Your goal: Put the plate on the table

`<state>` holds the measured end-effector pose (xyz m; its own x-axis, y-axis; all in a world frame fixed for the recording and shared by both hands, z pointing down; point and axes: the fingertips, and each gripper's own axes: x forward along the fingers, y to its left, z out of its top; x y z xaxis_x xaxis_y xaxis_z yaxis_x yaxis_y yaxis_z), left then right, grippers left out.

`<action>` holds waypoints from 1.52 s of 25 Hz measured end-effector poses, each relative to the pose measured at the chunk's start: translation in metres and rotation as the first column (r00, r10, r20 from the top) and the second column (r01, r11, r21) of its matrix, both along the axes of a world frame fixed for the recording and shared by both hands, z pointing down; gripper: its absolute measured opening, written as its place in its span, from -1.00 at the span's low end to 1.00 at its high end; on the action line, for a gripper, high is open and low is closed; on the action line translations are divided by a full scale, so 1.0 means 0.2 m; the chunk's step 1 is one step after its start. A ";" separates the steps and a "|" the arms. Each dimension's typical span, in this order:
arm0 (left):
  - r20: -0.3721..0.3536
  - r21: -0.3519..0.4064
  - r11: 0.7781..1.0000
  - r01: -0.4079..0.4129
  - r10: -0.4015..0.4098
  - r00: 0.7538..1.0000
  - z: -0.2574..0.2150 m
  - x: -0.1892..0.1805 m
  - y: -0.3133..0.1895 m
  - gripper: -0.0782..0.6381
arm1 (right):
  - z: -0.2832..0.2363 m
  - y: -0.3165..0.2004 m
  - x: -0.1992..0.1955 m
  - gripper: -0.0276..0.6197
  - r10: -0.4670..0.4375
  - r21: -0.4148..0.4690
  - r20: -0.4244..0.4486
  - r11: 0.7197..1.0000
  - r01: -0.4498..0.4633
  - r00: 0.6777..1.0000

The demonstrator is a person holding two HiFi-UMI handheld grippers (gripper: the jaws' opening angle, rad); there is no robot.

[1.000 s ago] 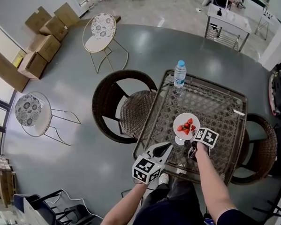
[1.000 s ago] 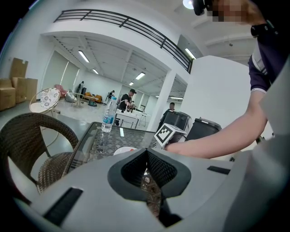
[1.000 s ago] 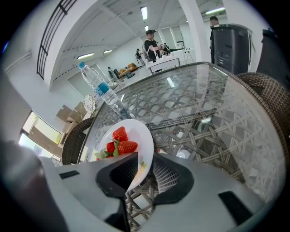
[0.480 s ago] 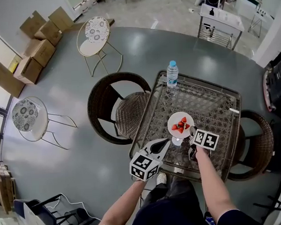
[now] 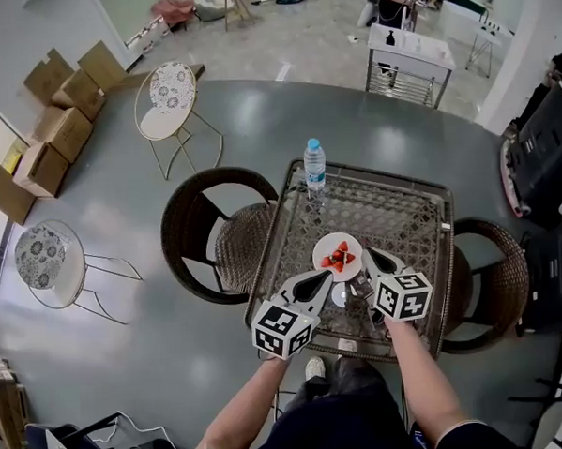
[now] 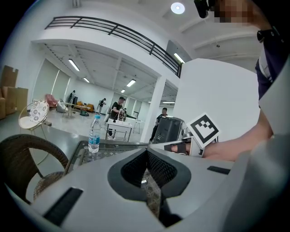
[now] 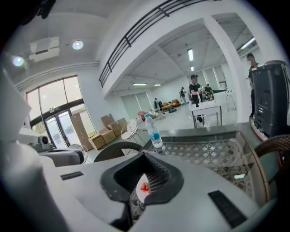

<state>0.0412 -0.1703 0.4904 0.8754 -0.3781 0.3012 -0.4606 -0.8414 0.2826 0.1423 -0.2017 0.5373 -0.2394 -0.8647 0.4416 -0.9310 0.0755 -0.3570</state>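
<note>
Right gripper (image 5: 370, 258) is clamped on the near rim of the plate (image 5: 326, 266). Its own view shows a white sliver of plate and a red strawberry (image 5: 339, 256) between the pads. Left gripper (image 5: 322, 281) has its jaws together with nothing in them, only table weave showing through the gap. It sits just left of the right gripper, beside the plate's near edge.

The plate is directly ahead of the right gripper, over the middle of the glass-topped wicker table (image 5: 398, 213), and looks roughly level from above. The water bottle (image 5: 315, 165) stands further ahead and to the left, well apart, so no conflict.

Step as I read it: set-down. To do it well:
- Hold the plate level. It's gripped by one edge and the fruit sits off-grip, so the far side will likely want to droop.
- Lower straight down and land softly on the glass.
- Confirm it sits flat, then open.
- Back the right gripper out along its own axis, not upward, so the rim doesn't get flicked.
- Keep the left gripper out from under the plate.

Can't resolve:
- Whether the plate's base touches the glass yet; no side-on look.
- The pale round patch (image 5: 346, 294) just left of the right gripper, below the plate in frame. It could be a reflection, a shadow or a separate object.
- Bite depth on the rim, which the jaws hide.
- Strawberry count, too small to read.
</note>
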 end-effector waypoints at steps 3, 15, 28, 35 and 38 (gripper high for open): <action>-0.017 0.009 1.000 -0.005 0.005 1.000 -0.06 0.02 0.01 -0.76 | -0.16 0.04 -0.04 -0.90 -0.040 0.082 -0.039 0.996 0.044 0.998; -0.064 0.040 0.999 -0.009 0.012 0.998 -0.26 0.05 0.07 -0.76 | -0.58 0.17 -0.13 -0.90 -0.082 0.287 -0.152 0.950 0.123 0.985; -0.071 0.077 0.997 0.014 -0.008 0.997 -0.36 0.05 0.08 -0.76 | -0.69 0.19 -0.13 -0.90 -0.089 0.337 -0.138 0.932 0.131 0.986; -0.078 0.105 0.994 -0.004 0.013 0.997 -0.40 0.07 0.09 -0.76 | -0.74 0.18 -0.14 -0.90 -0.096 0.357 -0.136 0.924 0.139 0.986; -0.076 0.111 0.994 -0.007 0.015 0.997 -0.41 0.07 0.09 -0.76 | -0.75 0.17 -0.14 -0.90 -0.095 0.363 -0.139 0.921 0.140 0.986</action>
<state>0.0546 -0.1519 0.4093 0.8985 -0.3956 0.1903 -0.4319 -0.8743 0.2216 0.1135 -0.1674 0.3879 -0.3159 -0.9404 0.1262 -0.9405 0.2928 -0.1721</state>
